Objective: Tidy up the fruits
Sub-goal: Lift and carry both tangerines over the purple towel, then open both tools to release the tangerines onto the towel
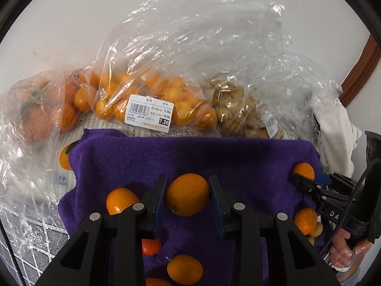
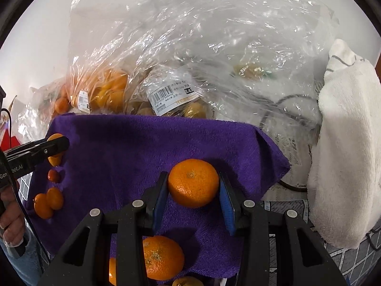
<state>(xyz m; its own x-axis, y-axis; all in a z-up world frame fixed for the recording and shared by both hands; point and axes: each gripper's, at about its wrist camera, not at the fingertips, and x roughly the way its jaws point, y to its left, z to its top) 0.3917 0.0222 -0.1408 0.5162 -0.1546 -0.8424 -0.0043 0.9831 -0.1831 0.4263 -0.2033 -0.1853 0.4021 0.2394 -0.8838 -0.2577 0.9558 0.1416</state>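
Observation:
A purple towel [image 1: 214, 157] lies on the table with loose fruit on it. My left gripper [image 1: 188, 196] is shut on an oval kumquat [image 1: 187, 194], held between its blue pads. More kumquats lie beside it [image 1: 121, 200] and below [image 1: 184, 269]. My right gripper [image 2: 193, 186] is shut on a round mandarin [image 2: 193, 183] over the towel [image 2: 147, 147]. A second mandarin [image 2: 162, 257] lies under that gripper. The right gripper also shows in the left wrist view [image 1: 302, 178], its tip at the mandarin. The left gripper shows at the left of the right wrist view [image 2: 57, 146].
Clear plastic bags stand behind the towel: kumquats with a price label [image 1: 147, 100], mandarins [image 1: 40, 109], and brownish fruit [image 1: 238, 109]. A white towel [image 2: 343, 157] lies at the right. Small kumquats [image 2: 48, 202] lie at the towel's left edge.

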